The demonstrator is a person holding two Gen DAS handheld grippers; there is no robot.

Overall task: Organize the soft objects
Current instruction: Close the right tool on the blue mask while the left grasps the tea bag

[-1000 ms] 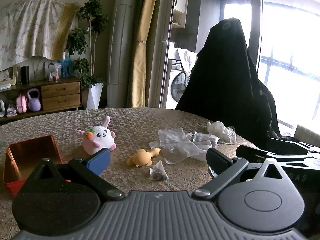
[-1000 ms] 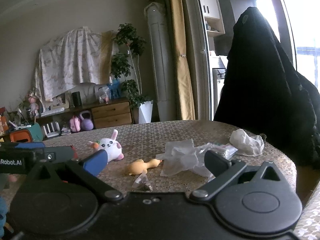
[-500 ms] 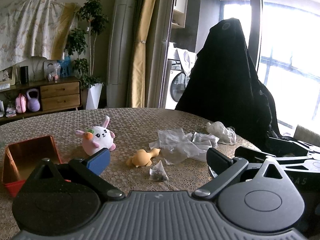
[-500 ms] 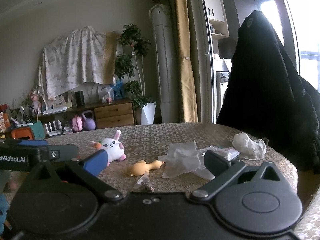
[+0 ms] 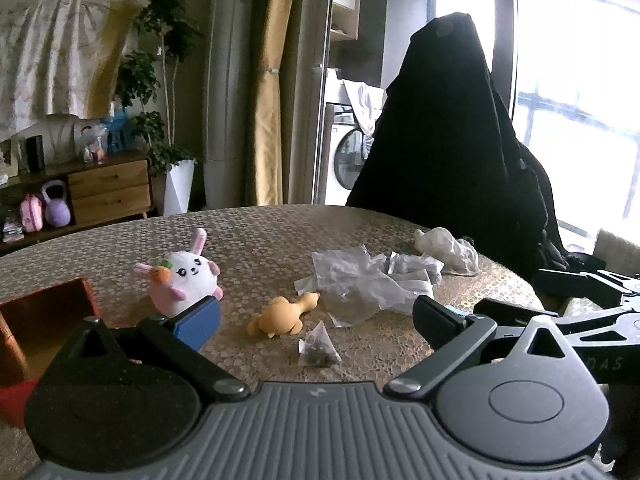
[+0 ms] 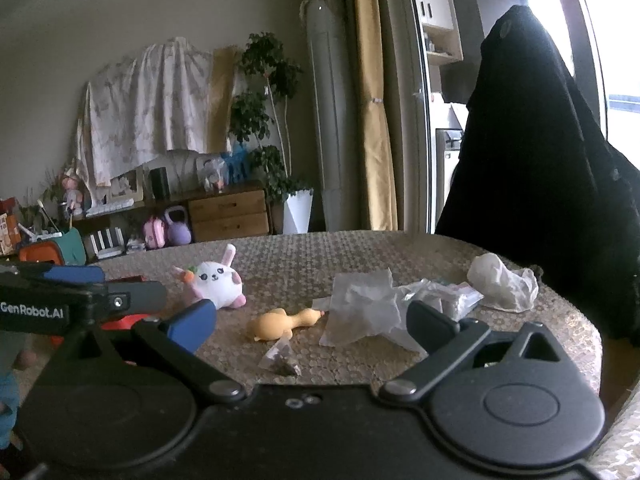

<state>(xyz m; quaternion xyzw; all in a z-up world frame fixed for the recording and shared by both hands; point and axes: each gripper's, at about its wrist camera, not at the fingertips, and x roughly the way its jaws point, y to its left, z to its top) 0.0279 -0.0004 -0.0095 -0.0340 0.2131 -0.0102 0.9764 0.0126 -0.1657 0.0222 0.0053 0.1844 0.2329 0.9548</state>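
Two grippers are in view, and both are spread wide with nothing between the fingers. Your left gripper point(image 5: 316, 316) hangs low over the near edge of the table point(image 5: 280, 228); your right gripper point(image 6: 312, 320) sits beside it at about the same height, facing the same spread of items.

Soft items, located from the left gripper:
- The orange rubber duck point(image 5: 282, 314) lies on its side straight ahead, between the finger lines and nearest the opening.
- The white plush bunny point(image 5: 186, 282) stands upright ahead and to the left, just beyond the blue pad of the left finger.
- The small pyramid sachet point(image 5: 318, 346) lies closest, just short of the duck.
- The crumpled clear plastic wrap point(image 5: 360, 280) lies ahead and to the right, touching or nearly touching the duck's neck; contact cannot be confirmed.
- The white crumpled wad point(image 5: 448, 246) lies farther right, near the table's far edge.

The red box point(image 5: 44, 320) stands open-topped at the far left of the left gripper, so it is the likely receptacle. No item is in it as far as the frames show.

Judgement: sorting has not begun. The wide opening suits a bulky, compressible toy. The duck is centred for either gripper. Close gently; soft bodies deform and can slip out.
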